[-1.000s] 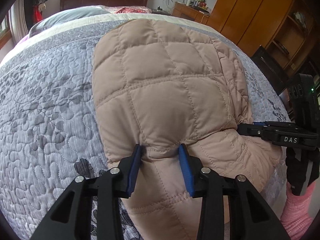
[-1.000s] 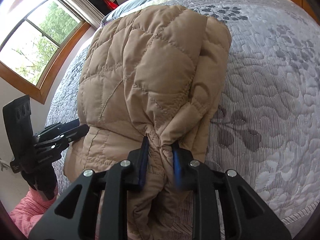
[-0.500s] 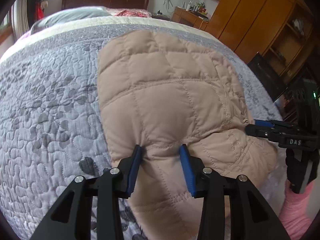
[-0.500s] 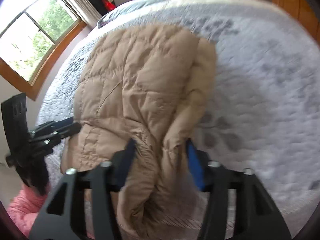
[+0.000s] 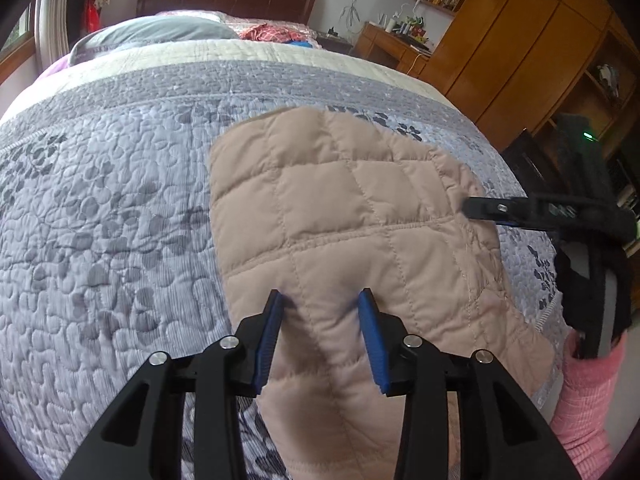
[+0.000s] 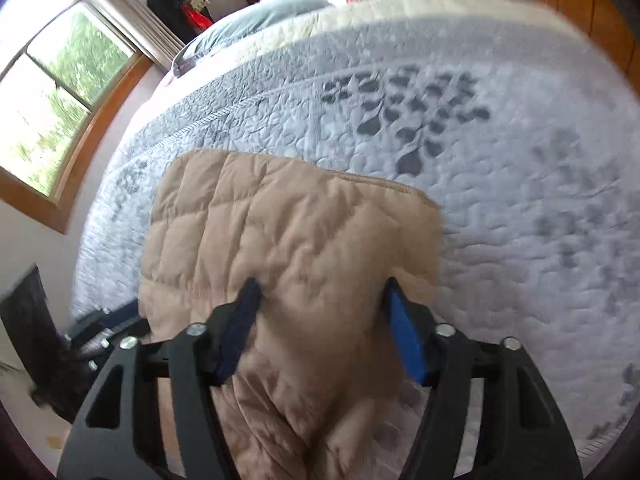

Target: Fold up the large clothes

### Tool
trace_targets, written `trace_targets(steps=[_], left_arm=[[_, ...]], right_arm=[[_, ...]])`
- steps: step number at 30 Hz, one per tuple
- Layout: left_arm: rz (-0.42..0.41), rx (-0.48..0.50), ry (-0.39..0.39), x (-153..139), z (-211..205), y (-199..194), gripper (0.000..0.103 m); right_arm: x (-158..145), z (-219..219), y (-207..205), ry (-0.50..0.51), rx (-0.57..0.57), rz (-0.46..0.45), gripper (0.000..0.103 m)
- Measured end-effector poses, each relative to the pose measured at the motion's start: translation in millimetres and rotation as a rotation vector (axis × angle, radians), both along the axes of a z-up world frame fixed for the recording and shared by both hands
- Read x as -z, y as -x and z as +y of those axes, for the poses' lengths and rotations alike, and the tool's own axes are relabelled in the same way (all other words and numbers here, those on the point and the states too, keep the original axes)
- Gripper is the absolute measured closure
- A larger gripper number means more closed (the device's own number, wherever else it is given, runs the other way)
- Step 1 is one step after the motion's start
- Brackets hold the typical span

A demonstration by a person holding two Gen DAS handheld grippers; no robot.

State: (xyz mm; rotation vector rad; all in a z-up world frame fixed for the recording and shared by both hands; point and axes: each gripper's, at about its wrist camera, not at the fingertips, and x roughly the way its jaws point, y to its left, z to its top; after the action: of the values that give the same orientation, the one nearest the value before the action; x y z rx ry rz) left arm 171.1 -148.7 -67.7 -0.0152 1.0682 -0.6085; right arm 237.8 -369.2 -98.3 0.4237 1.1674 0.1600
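On the left of the left wrist view, a grey quilted bedspread [image 5: 100, 240] with a darker leaf pattern is seen covering the bed. A beige quilted jacket [image 5: 340, 216] is laid flat on it, right of centre, its near edge hanging over the foot of the bed. The left gripper [image 5: 320, 300] is found at that near edge with its blue-padded jaws parted; a raised ridge of jacket fabric stands between them, and whether the pads press on it cannot be told. Further right, the right gripper [image 5: 472, 208] is seen side-on at the jacket's right edge, and a pink sleeve [image 5: 588, 400] is visible below it. A wooden wardrobe [image 5: 520, 52] is noted at the far right.

From the right wrist view, a window [image 6: 52, 108] is recorded at far left, with the left gripper's black body low on the same side. The jacket [image 6: 288, 232] lies centre-left on the bedspread [image 6: 520, 200]. The right gripper [image 6: 322, 288] is held wide apart over the jacket's near end, clamping nothing.
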Motion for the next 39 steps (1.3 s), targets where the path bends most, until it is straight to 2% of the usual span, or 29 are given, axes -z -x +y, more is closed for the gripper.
trace_targets(steps=[2,4,6,8,10,13,16,20,22,23,24,27,29,35,39], left_arm=[[-0.002,0.000,-0.003,1.1,-2.2,-1.9,0.063],[-0.001,-0.004,-0.004,-1.5,-2.3,-5.2,0.063],[-0.005,-0.001,0.016,-8.1,-3.2,-5.7,0.063],[-0.019,0.009,0.034,-14.1,-5.5,-3.1,0.063],[-0.035,0.025,0.024,-13.9,-13.0,-0.1,0.063],[-0.030,0.039,-0.031,4.2,-28.6,-1.8,0.062],[-0.035,0.053,-0.058,18.7,-37.7,-3.2,0.060],[-0.014,0.052,-0.064,23.5,-39.2,-10.8,0.059],[0.005,0.039,-0.058,20.8,-36.7,-13.0,0.060],[0.002,0.034,-0.061,17.2,-35.3,-12.2,0.060],[-0.011,0.031,-0.065,11.1,-32.7,-8.4,0.061],[-0.065,0.021,-0.075,-6.3,-22.1,11.0,0.061],[-0.069,0.019,-0.070,-11.6,-17.0,22.9,0.062],[-0.060,0.037,-0.069,-13.4,-10.1,59.2,0.062],[-0.049,0.050,-0.066,-8.9,-6.8,74.6,0.062]], right_arm=[[1.6,-2.5,-4.1,-0.051,0.006,0.001,0.078],[-4.8,-5.1,-5.1,-0.119,-0.011,-0.026,0.088],[-19.7,-7.6,-2.7,-0.145,-0.025,-0.072,0.091],[-35.6,-11.0,9.2,-0.133,-0.021,-0.132,0.091],[-36.4,-16.4,13.1,-0.105,0.003,-0.138,0.091],[-3.0,-23.5,9.6,-0.069,0.044,-0.048,0.091],[32.9,-28.8,6.8,-0.101,0.067,-0.003,0.090],[43.0,-30.0,6.3,-0.114,0.079,0.001,0.087],[35.6,-28.2,5.4,-0.085,0.079,-0.005,0.081],[30.2,-27.4,6.9,-0.067,0.082,-0.010,0.075],[19.9,-26.3,12.4,-0.041,0.091,-0.028,0.073],[-15.0,-18.0,36.3,0.076,0.111,-0.121,0.073],[-33.9,-4.5,53.1,0.128,0.087,-0.179,0.073],[-41.5,45.6,90.5,0.129,-0.067,-0.193,0.073],[-35.7,63.9,111.6,0.158,-0.110,-0.189,0.073]])
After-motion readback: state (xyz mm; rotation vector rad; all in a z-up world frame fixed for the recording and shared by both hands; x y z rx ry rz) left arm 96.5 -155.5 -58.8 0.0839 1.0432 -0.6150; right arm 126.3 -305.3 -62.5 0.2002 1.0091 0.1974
